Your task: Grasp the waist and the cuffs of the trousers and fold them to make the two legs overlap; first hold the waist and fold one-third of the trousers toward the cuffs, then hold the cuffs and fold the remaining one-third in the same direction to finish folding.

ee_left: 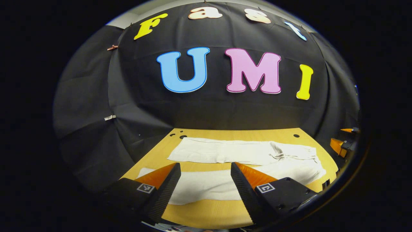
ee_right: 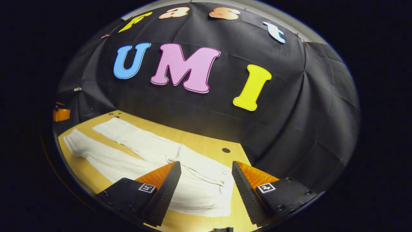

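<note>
Left gripper view looks over the left tongs (ee_left: 205,172), spread apart and holding nothing, above white trousers (ee_left: 244,153) lying flat on the wooden bench (ee_left: 206,212), legs splayed. Right gripper view has the right tongs (ee_right: 206,170), likewise gaping and empty, over the waist (ee_right: 209,196).

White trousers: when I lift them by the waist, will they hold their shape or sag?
Probably sag: the white trousers lie flat and creased on the table, so they look floppy. The legs would likely trail and drag. Both grippers are open above them.
</note>
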